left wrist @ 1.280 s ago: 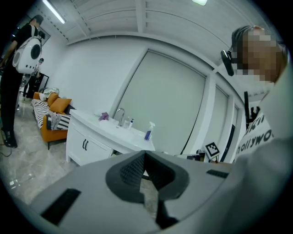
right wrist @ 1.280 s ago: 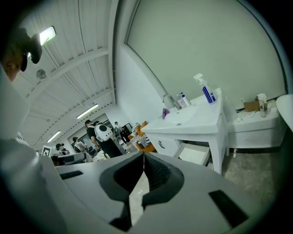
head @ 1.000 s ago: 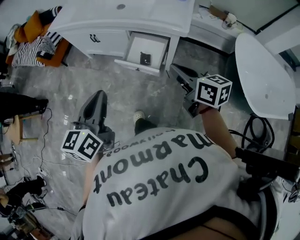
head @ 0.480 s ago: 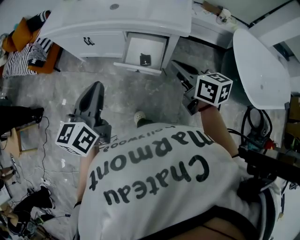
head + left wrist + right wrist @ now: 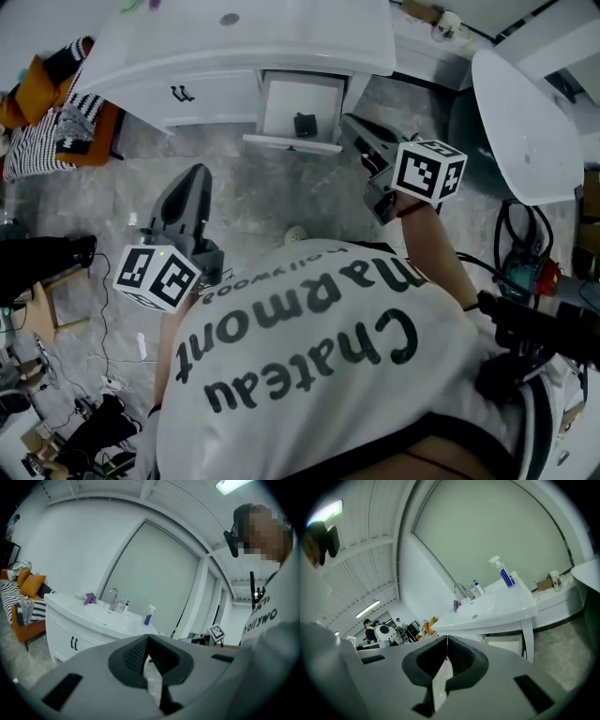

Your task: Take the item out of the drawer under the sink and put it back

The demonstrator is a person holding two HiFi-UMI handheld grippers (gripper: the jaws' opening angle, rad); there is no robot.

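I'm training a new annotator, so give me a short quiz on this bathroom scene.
1. True or false: the drawer under the sink stands open.
2. What lies in the drawer? A) a small dark item B) a mug C) nothing
3. Fill in: the jaws of the left gripper and the right gripper are ____.
Key: 1 true; 2 A; 3 shut.

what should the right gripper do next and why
Probably move the right gripper toward the open drawer and open its jaws: they are shut and empty, short of the drawer, and the small dark item lies inside it.
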